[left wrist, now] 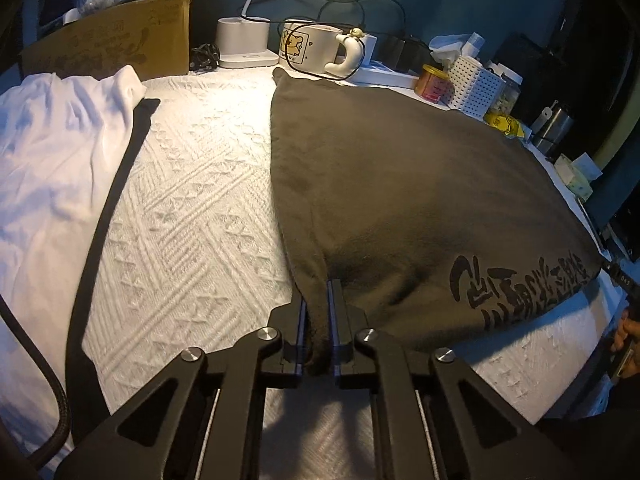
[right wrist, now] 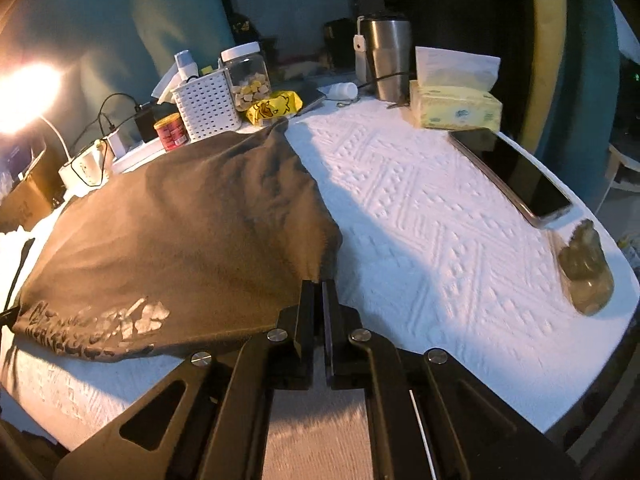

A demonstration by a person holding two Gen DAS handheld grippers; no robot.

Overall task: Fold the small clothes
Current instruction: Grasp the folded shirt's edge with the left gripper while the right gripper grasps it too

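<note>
A dark grey-brown garment (left wrist: 400,184) with black printed lettering lies spread on the white textured table cover (left wrist: 192,208). My left gripper (left wrist: 319,292) is shut on its near left corner, with cloth bunched between the fingers. The same garment (right wrist: 172,232) shows in the right wrist view, raised a little off the cover. My right gripper (right wrist: 319,284) is shut on its near right corner. A white garment (left wrist: 52,168) lies at the far left.
Along the back edge stand a cardboard box (left wrist: 116,44), a white mug (left wrist: 316,50), a perforated basket (right wrist: 206,106), a red tin (right wrist: 171,132), a steel tumbler (right wrist: 388,60) and a tissue box (right wrist: 454,108). A phone (right wrist: 516,178) and a small figurine (right wrist: 586,266) lie at the right.
</note>
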